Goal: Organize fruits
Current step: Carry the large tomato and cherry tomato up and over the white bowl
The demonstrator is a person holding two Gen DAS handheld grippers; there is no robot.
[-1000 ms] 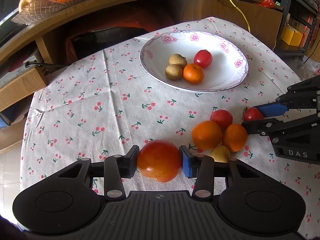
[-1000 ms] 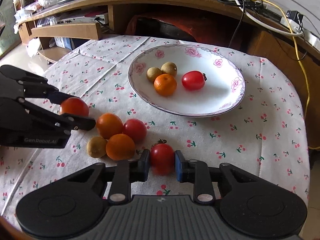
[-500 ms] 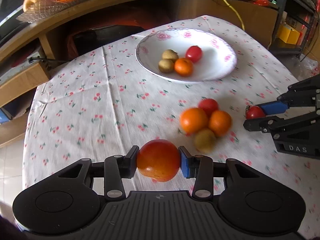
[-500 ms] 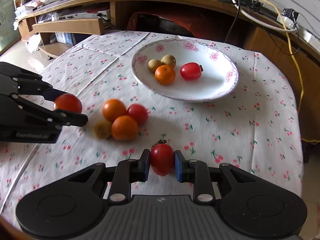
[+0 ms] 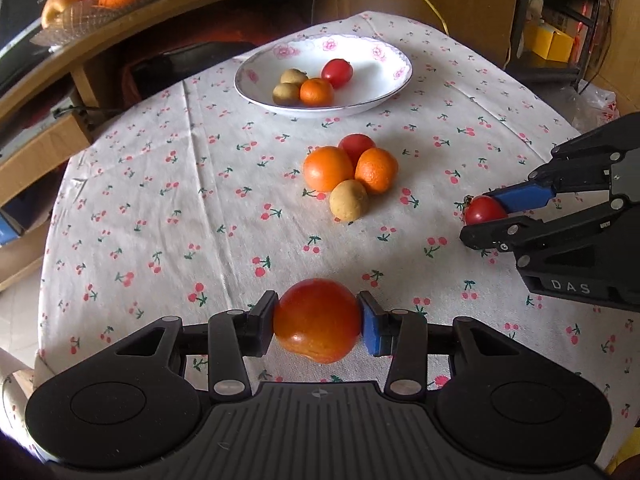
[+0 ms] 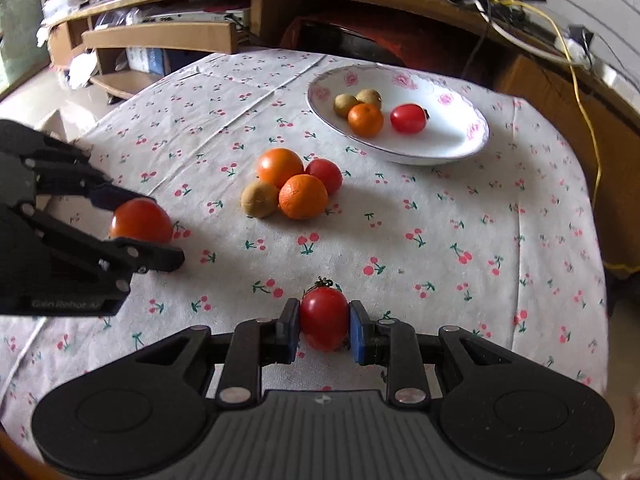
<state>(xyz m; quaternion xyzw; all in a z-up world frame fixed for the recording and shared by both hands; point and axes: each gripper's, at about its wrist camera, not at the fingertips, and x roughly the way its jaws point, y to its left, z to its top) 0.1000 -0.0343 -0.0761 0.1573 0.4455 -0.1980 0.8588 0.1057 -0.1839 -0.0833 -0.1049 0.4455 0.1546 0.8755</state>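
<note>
Two grippers each hold one fruit: the left gripper (image 5: 318, 322) is clamped on a big tomato (image 5: 318, 320), the right gripper (image 6: 324, 326) on a small tomato (image 6: 323, 318), both at lower centre. The plate (image 5: 384, 92) lies far above, so a round tomato may slip on the way.
</note>
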